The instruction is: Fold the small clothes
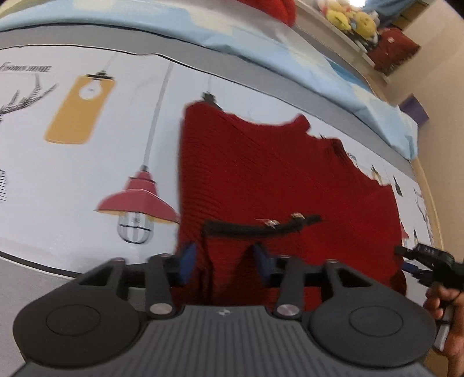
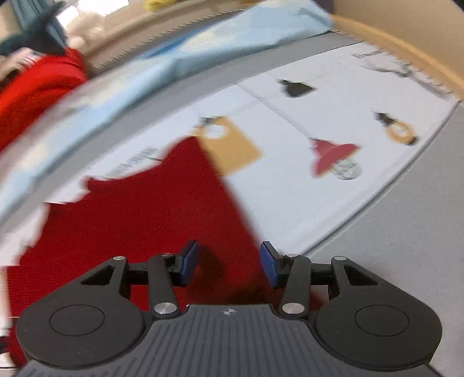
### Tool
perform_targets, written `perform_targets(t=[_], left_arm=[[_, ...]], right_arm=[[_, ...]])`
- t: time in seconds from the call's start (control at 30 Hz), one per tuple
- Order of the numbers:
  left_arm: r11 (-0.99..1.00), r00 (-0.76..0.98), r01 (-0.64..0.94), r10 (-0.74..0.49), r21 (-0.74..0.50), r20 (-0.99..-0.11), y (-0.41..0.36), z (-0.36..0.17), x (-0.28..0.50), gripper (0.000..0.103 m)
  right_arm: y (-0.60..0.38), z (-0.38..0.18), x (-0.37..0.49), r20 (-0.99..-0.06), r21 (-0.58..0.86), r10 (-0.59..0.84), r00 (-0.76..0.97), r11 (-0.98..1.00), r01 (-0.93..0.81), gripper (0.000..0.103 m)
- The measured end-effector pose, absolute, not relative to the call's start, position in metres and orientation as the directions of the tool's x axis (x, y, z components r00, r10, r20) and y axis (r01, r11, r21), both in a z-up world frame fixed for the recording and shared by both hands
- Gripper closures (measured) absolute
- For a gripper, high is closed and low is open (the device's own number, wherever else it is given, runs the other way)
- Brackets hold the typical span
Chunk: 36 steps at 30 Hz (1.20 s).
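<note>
On the bed, spread flat over a pale printed sheet (image 1: pixel 87 179), lies a small red knitted garment (image 1: pixel 261 174). A black strap with small metal clips (image 1: pixel 261 227) runs across the garment's near part. The sheet around it carries printed hanging lamps, among them a red lamp shade (image 1: pixel 136 200) just left of the garment in the left wrist view and a yellow rectangular one (image 1: pixel 81 113) farther off.

The left gripper (image 1: pixel 224 261) hangs over the garment's near edge with its blue pads apart; red cloth shows between them, but the pads do not press on it. The right gripper (image 2: pixel 229 264) is open too, its jaws standing wide above the garment's near corner, with nothing pinched; that view is blurred. In the left wrist view the right gripper appears at the right edge, held in a hand (image 1: pixel 446 301).

Beyond the sheet lie a light blue cover (image 1: pixel 261 37) and, on a ledge, yellow plush toys (image 1: pixel 351 17).
</note>
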<state>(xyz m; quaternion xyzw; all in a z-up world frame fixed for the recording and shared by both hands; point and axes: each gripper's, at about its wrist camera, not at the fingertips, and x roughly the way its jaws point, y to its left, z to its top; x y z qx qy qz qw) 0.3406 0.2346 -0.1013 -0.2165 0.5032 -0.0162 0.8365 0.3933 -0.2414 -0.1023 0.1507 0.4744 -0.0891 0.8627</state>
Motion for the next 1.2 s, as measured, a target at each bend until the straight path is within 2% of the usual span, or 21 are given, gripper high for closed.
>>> perform_targets(t=[0.03,0.1,0.23,0.33,0.37,0.4,0.47,0.5,0.57,0.67,0.7,0.73,0.87,1.0,1.1,1.2], left_arm=[[0.926,0.503,-0.172,-0.210,-0.336,-0.838,0.229,-0.098,0.340,0.099],[0.957,0.561,-0.135,-0.141,-0.258,-0.816,0.222,-0.084,0.339,0.102],[0.945,0.668,-0.177,-0.090,-0.275,-0.739,0.237,-0.057,0.334,0.102],[0.951,0.631,-0.179,-0.085,-0.252,-0.771,0.229,-0.066,0.335,0.098],[0.954,0.607,-0.178,-0.085,-0.240,-0.790,0.226,-0.070,0.336,0.093],[0.959,0.597,-0.171,-0.080,-0.224,-0.798,0.221,-0.071,0.335,0.092],[0.971,0.620,-0.136,-0.070,-0.195,-0.781,0.212,-0.064,0.332,0.091],[0.974,0.634,-0.114,-0.082,-0.198,-0.769,0.209,-0.061,0.330,0.091],[0.971,0.639,-0.077,-0.124,-0.224,-0.759,0.205,-0.061,0.328,0.087],[0.987,0.537,-0.087,-0.069,-0.137,-0.841,0.200,-0.089,0.332,0.086],[0.990,0.493,-0.107,-0.025,-0.089,-0.869,0.201,-0.099,0.331,0.082],[0.989,0.496,-0.120,-0.011,-0.081,-0.868,0.203,-0.101,0.328,0.073],[0.986,0.576,-0.123,-0.020,-0.111,-0.817,0.205,-0.065,0.315,0.071],[0.987,0.682,-0.136,0.026,-0.091,-0.731,0.197,-0.020,0.290,0.071],[0.978,0.720,-0.183,0.061,-0.104,-0.691,0.192,0.019,0.255,0.070],[0.982,0.766,-0.168,0.074,-0.089,-0.638,0.182,0.055,0.203,0.064]], right_arm=[[-0.252,-0.108,0.393,-0.856,0.226,0.019,0.517,0.912,0.342,0.052],[-0.259,-0.102,0.390,-0.848,0.259,0.022,0.530,0.889,0.377,0.051],[-0.243,-0.071,0.382,-0.746,0.267,0.029,0.666,0.928,0.258,0.051],[-0.234,-0.069,0.382,-0.726,0.313,0.120,0.678,0.935,0.169,0.050],[-0.231,-0.073,0.383,-0.739,0.317,0.143,0.658,0.936,0.152,0.048],[-0.229,-0.081,0.386,-0.767,0.310,0.158,0.622,0.940,0.144,0.048],[-0.232,-0.097,0.389,-0.825,0.257,0.119,0.552,0.950,0.179,0.049],[-0.231,-0.099,0.388,-0.832,0.215,0.083,0.549,0.960,0.180,0.053],[-0.228,-0.097,0.390,-0.841,0.098,-0.015,0.542,0.979,0.180,0.052],[-0.242,-0.098,0.393,-0.849,0.139,-0.009,0.528,0.961,0.240,0.052],[-0.246,-0.100,0.394,-0.854,0.164,0.007,0.521,0.953,0.256,0.052],[-0.246,-0.101,0.394,-0.858,0.173,0.018,0.514,0.951,0.256,0.052],[-0.241,-0.097,0.391,-0.861,0.131,-0.005,0.508,0.964,0.230,0.052],[-0.237,-0.058,0.375,-0.797,0.112,-0.039,0.603,0.971,0.211,0.052],[-0.236,-0.003,0.341,-0.695,0.177,0.010,0.719,0.972,0.157,0.051],[-0.243,0.050,0.292,-0.589,0.214,0.069,0.805,0.974,0.073,0.050]])
